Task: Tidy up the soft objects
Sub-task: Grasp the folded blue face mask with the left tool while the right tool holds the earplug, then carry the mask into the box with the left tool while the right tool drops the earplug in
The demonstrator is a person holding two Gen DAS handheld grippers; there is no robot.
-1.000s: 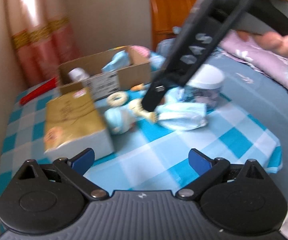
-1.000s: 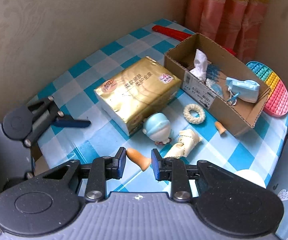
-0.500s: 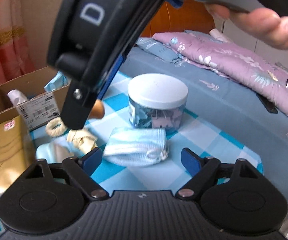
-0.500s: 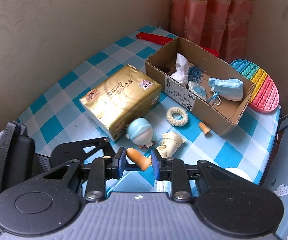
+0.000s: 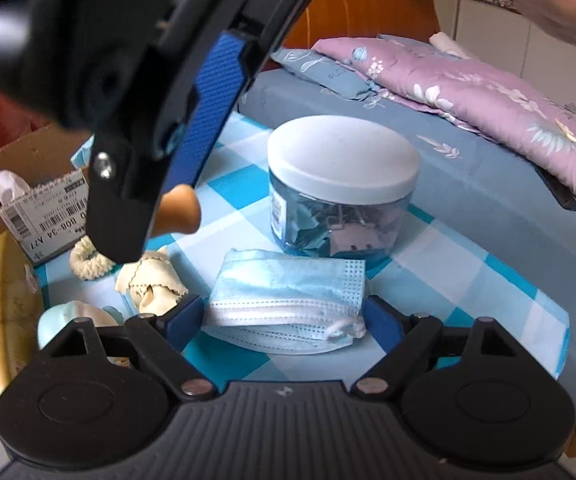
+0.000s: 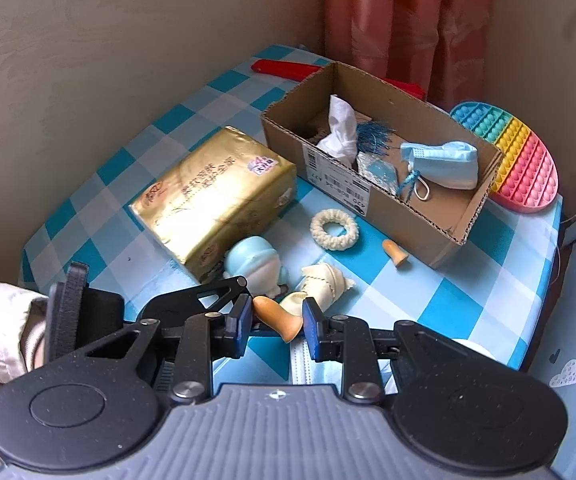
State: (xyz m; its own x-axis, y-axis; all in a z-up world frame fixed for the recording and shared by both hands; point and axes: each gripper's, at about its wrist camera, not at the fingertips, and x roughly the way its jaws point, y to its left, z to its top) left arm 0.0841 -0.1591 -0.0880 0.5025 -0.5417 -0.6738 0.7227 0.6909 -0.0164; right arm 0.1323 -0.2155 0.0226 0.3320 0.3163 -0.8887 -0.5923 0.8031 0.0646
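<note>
My left gripper [image 5: 284,316] is open, its jaws on either side of a folded blue face mask [image 5: 288,296] lying on the checked tablecloth. My right gripper [image 6: 278,320] is shut on an orange foam earplug [image 6: 278,314] and holds it above the table; it also shows in the left wrist view [image 5: 180,210]. A cardboard box [image 6: 427,220] at the back holds another mask [image 6: 443,162], a tissue [image 6: 337,130] and blue bits. On the cloth lie a second earplug [image 6: 395,256], a cream scrunchie [image 6: 333,228], a cream cloth [image 6: 323,282] and a blue squishy toy [image 6: 254,264].
A gold tissue pack [image 6: 216,196] lies left of the box. A clear jar with a white lid [image 5: 341,196] stands behind the mask. A rainbow pop toy [image 6: 519,156] leans at the back right. Walls and a curtain close the far side; a bed [image 5: 487,128] lies beyond.
My left gripper has turned from the tissue pack and moved down until its jaws straddle the mask. My right gripper has risen and moved over it with the earplug.
</note>
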